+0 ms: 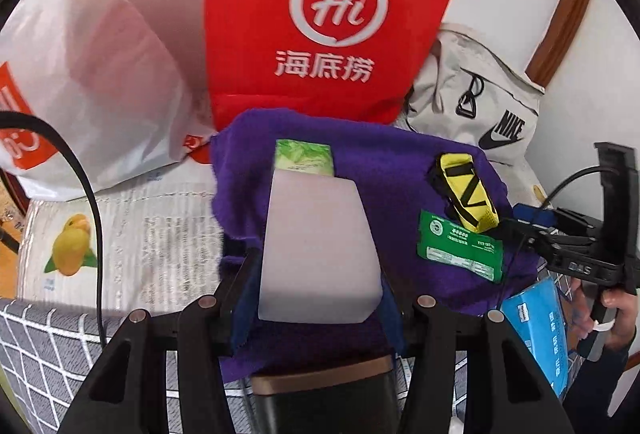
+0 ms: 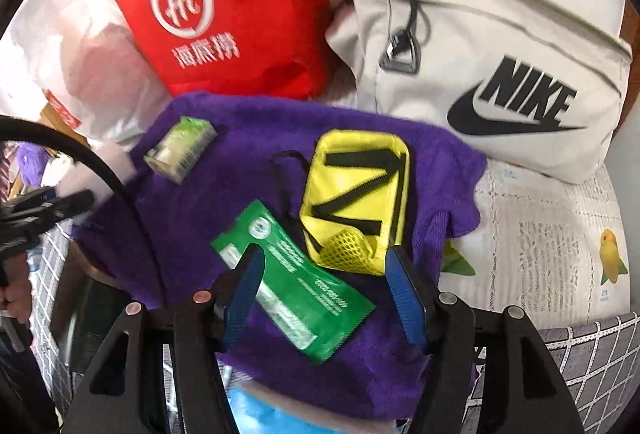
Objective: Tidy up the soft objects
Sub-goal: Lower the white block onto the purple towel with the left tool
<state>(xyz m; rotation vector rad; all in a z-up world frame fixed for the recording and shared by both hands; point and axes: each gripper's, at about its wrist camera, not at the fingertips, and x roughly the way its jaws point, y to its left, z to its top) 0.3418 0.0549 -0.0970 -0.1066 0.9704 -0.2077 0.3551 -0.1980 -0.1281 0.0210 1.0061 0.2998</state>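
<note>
My left gripper (image 1: 318,274) is shut on a pale pink foam block (image 1: 316,234), held over a purple towel (image 1: 400,162). Just beyond the block stands a small green tissue pack (image 1: 304,159). On the towel (image 2: 248,162) lie a yellow pouch with black straps (image 2: 356,194) and a flat green packet (image 2: 296,286). My right gripper (image 2: 324,274) hovers low over them with its jaws open, the packet and the pouch's mesh corner lying between the blue fingers (image 2: 404,294), untouched. The left wrist view shows the right gripper (image 1: 520,222) beside the yellow pouch (image 1: 466,194).
A red paper bag (image 1: 320,14), a white plastic bag (image 1: 100,54) and a beige Nike bag (image 2: 500,74) stand behind the towel. A lemon-print cloth (image 1: 132,226) covers the surface. A blue box (image 1: 540,326) and a dark bin with a gold rim (image 1: 320,390) sit near the front edge.
</note>
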